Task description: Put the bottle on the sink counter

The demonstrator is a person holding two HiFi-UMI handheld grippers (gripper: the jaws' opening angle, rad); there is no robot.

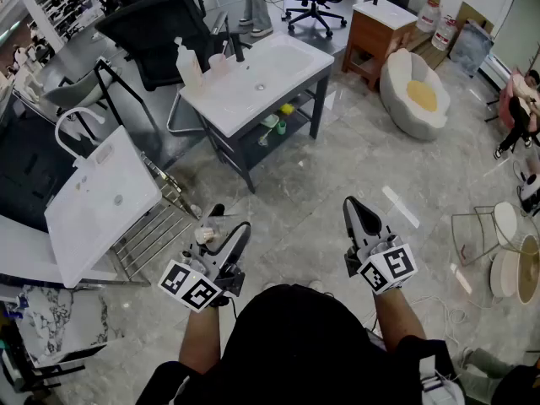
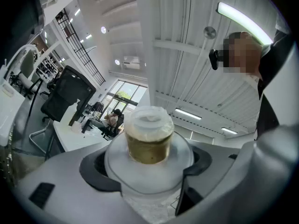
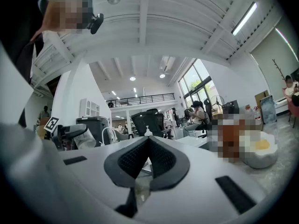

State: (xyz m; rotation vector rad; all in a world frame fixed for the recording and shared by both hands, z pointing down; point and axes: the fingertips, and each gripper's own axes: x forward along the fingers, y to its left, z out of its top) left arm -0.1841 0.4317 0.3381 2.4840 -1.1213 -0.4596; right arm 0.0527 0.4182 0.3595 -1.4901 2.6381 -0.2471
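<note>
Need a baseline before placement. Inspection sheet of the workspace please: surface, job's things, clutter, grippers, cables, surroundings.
Surface: sink counter, white, basin bare; it stands across the floor from the person.
Job's things: bottle, capped, held in the left hand-held gripper, not yet on the counter.
Clutter: pump bottle and cup at the counter's left end, beside the tap.
Grippers: left jaws closed on the bottle; right hand-held gripper jaws together, empty.
Cables: nothing seen.
Surroundings: second sink at left, office chair, beanbag, seated person at the right edge.
</note>
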